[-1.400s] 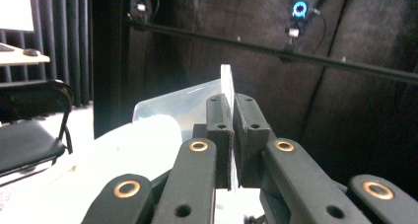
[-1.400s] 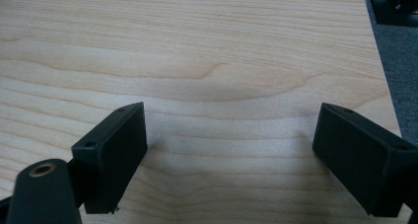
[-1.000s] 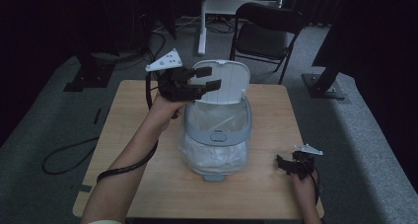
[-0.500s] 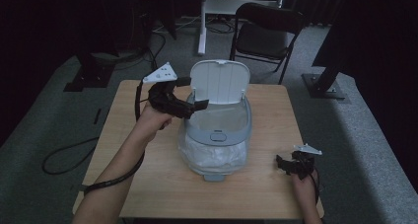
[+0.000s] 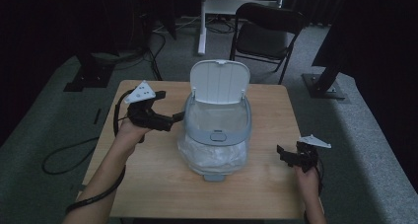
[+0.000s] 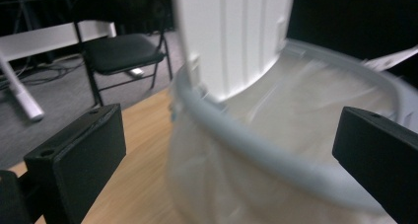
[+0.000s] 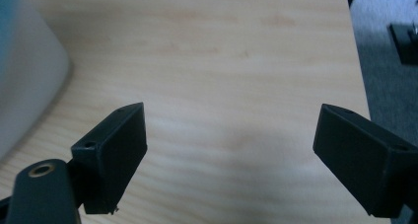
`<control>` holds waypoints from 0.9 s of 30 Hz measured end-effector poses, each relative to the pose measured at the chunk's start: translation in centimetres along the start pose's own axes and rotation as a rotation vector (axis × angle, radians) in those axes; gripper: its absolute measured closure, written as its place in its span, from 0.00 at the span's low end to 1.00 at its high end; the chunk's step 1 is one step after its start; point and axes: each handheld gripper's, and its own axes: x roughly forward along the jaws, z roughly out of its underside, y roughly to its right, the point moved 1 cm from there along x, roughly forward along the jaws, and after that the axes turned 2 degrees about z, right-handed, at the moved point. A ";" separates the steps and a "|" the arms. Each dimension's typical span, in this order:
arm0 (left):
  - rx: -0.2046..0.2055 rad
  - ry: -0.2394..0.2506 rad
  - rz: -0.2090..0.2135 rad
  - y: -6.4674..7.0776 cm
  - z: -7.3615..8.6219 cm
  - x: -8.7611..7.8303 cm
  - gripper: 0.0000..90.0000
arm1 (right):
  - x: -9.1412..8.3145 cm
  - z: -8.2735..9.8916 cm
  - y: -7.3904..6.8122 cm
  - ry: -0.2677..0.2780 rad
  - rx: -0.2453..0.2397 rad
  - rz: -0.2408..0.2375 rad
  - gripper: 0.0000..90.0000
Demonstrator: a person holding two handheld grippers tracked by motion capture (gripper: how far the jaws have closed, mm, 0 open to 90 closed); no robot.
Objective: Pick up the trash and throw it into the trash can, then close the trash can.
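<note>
On a small wooden table (image 5: 148,184) sits a pale grey-blue bin (image 5: 217,135), at the table's middle, lined with a thin clear bag (image 5: 212,157) that spills over its front. Its white lid (image 5: 219,81) stands upright at the back, fully open. A second ago the left gripper (image 5: 175,118) was up at that lid; now it has dropped away to the bin's left side, just beside the grey rim (image 6: 256,150), touching nothing. Its jaws have just been opening and now stand spread wide, with the rim and bag ahead of them but nothing pinched. The right gripper (image 5: 286,155) hovers over bare wood near the table's right edge, jaws also spread and empty. The lid appears to stay open by itself, so the opening step looks done and the liner is likely next.
</note>
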 end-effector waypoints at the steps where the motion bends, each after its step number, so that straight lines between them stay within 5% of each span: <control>1: -0.005 -0.001 -0.018 -0.3 0.5 -0.2 0.01 | -0.1 -0.3 -0.2 0.009 -0.002 -0.004 0.14; 10: -0.062 -0.025 -0.076 -2.4 3.8 -0.9 0.01 | -1.5 -4.7 -1.5 0.092 -0.026 -0.070 0.14; 14: -0.066 -0.036 -0.142 -3.1 5.6 -1.0 0.01 | -1.9 -6.6 -2.0 0.113 -0.033 -0.099 0.14; 16: -0.104 -0.035 -0.130 -3.4 6.4 -0.9 0.01 | -1.9 -7.4 -2.3 0.114 -0.041 -0.111 0.14; 27: -0.159 -0.084 -0.162 -4.3 9.9 -0.9 0.01 | -1.9 -12.3 -4.0 0.154 -0.048 -0.194 0.14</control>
